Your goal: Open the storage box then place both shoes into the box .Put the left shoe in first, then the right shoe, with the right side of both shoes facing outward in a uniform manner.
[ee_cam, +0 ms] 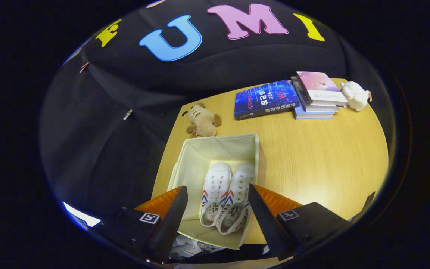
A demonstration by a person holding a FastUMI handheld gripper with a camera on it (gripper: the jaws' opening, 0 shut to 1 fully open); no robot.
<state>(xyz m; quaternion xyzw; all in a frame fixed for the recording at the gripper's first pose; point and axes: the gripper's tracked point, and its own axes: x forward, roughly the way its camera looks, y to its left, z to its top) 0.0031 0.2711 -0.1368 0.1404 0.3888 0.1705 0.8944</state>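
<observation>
From my remote seat I log the gripper [218,194] first: it hangs above the near end of the box, fingers spread wide, nothing between them but the view down onto the shoes. Item one, the storage box [190,164]: a pale fabric box, top open, standing on the left part of the wooden table [312,157], its near edge just below the fingers. Item two, the left shoe [215,192]: a white lace-up sneaker with red and blue stripes on its side, lying inside the box, toe toward the far wall. Item three, the right shoe [238,200]: a matching sneaker, lying just beside the first on its right, touching it along the side and close against the right wall of the box. Both shoes lie flat on their soles with their openings toward me. Item four, a small brown plush toy [202,121]: on the table just beyond the far wall of the box. Item five, a dark blue book [265,99]: flat on the table, far and to the right of the plush toy. Item six, a short stack of books [317,95]: just right of the blue book, a pink cover on top. Item seven, a white plush toy [355,95]: beside the stack, at the far right of the table.
</observation>
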